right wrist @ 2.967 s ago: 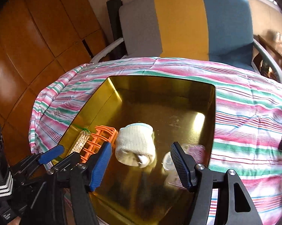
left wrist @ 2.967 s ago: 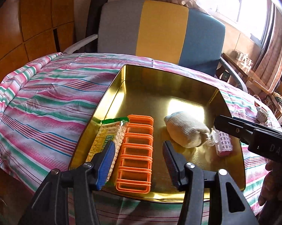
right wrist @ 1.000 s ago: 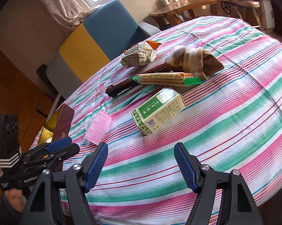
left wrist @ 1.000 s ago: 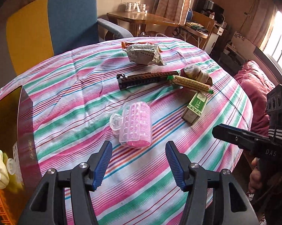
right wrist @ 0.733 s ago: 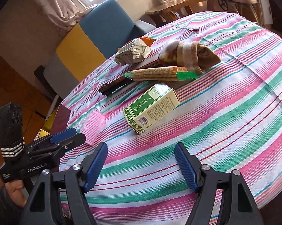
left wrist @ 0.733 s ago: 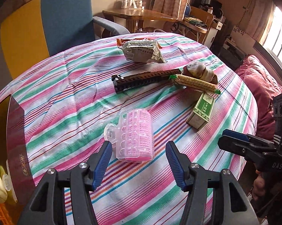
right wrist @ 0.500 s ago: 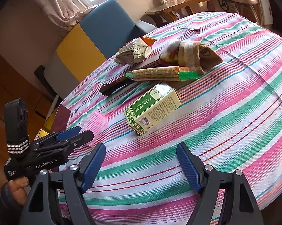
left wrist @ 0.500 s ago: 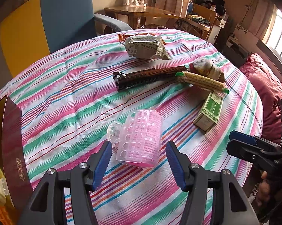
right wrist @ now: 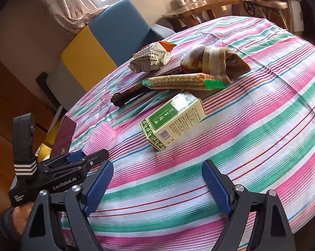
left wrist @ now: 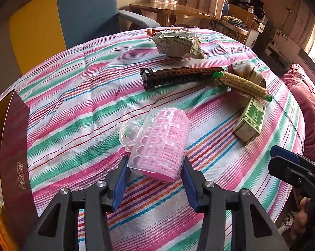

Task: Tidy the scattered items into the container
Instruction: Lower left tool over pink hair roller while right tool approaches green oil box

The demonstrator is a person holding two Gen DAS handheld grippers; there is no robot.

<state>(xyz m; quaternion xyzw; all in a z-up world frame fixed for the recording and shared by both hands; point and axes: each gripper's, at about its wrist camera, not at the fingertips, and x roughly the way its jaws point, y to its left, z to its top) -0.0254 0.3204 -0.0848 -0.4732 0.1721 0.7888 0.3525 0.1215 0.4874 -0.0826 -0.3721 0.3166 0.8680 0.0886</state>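
A pink plastic hair roller (left wrist: 159, 142) lies on the striped tablecloth; it also shows in the right wrist view (right wrist: 100, 138). My left gripper (left wrist: 154, 173) is open with its fingertips on either side of the roller's near end. My right gripper (right wrist: 157, 179) is open and empty, just short of a green and cream box (right wrist: 174, 121). The gold container (left wrist: 9, 146) shows at the left edge with items inside, mostly cut off.
Farther on the cloth lie a dark brown comb (left wrist: 178, 77), a green-ended biscuit pack (left wrist: 241, 85), a rolled cloth bundle (right wrist: 216, 60) and a silver snack packet (left wrist: 178, 44). A blue and yellow chair (left wrist: 63, 21) stands behind the table.
Both grippers swung away from the gold container toward the scattered items. My left gripper has closed in on the pink roller, which now sits between its fingertips. My right gripper has neared the box.
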